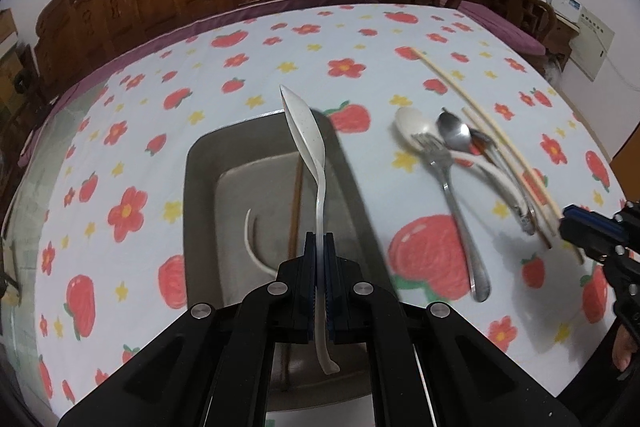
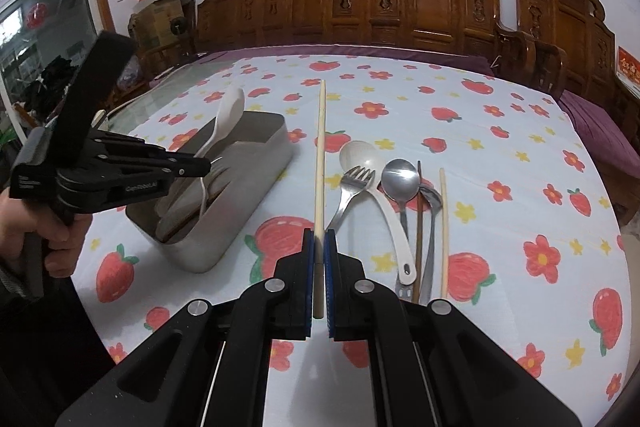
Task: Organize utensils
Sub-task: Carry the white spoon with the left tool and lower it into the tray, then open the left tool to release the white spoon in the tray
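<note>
- Steel tray (image 1: 200, 187), rectangular and deep-walled, on the flowered worktop (image 1: 132, 131); we take it for the collecting place, since a dark chopstick (image 1: 297, 203) and a white handle already lie in it.
- White spoon (image 1: 306, 135): pinched by its handle in the left tool (image 1: 319, 259), whose pads are pressed together on it. Bowl end points away from the camera, above the tray; we judge it is about to be laid inside.
- Pale chopstick (image 2: 320, 155): pinched near its thick end by the right tool (image 2: 319, 259), pads closed on it, tip pointing away over the cloth. Held lengthwise, probably so it can go into the tray along its long side.
- Loose pile, to the right of the tray and near it: fork (image 2: 352, 187), second white spoon (image 2: 360, 157), steel spoon (image 2: 400, 177), a smaller spoon partly under it, a dark stick and another pale chopstick (image 2: 443, 227). Not yet sorted.
- Hard to make out: the tray floor is largely hidden behind the left tool; the pile overlaps, so we cannot tell which handles touch; the pile is blurred in the left view.
- A hand (image 2: 52, 239) grips the left tool's handle, cut off at the frame edge.
</note>
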A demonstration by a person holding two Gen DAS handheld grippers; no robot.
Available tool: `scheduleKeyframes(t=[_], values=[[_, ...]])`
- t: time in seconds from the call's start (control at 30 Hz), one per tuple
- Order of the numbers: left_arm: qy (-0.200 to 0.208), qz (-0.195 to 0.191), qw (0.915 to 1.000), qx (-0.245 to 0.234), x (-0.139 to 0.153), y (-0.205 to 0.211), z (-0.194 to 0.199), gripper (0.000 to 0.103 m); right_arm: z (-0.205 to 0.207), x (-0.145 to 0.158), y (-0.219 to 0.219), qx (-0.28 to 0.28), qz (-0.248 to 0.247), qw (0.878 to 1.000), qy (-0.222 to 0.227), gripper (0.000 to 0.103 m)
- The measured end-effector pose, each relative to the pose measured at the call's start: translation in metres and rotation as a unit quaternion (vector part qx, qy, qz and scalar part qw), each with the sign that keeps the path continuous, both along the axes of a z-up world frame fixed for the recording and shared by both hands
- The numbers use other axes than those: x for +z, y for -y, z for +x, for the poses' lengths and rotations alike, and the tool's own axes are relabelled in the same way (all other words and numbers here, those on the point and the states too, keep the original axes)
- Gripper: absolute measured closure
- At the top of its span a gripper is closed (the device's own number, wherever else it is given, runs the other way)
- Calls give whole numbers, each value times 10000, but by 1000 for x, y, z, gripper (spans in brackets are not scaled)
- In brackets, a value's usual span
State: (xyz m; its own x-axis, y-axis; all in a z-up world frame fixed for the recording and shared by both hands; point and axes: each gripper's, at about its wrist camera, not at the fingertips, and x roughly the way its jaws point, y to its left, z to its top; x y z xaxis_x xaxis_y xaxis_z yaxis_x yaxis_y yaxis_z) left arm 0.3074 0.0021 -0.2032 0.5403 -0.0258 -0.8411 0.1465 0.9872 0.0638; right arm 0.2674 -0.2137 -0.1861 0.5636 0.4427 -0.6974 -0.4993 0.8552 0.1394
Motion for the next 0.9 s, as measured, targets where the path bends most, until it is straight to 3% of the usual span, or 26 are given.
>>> scheduleKeyframes(t=[0.5,0.8,0.9], values=[[-306,-32,9995,101,-40,-13,9,100,2,-8,-5,47,-50,9999,-100,97],[-57,-128,9998,143,-27,-20,0,97,-3,-7,-13,117,-57,9998,-119,97],[68,-283,9993,219,-17,-28,-6,89,-7,-5,-18,167,-49,9998,-113,97]])
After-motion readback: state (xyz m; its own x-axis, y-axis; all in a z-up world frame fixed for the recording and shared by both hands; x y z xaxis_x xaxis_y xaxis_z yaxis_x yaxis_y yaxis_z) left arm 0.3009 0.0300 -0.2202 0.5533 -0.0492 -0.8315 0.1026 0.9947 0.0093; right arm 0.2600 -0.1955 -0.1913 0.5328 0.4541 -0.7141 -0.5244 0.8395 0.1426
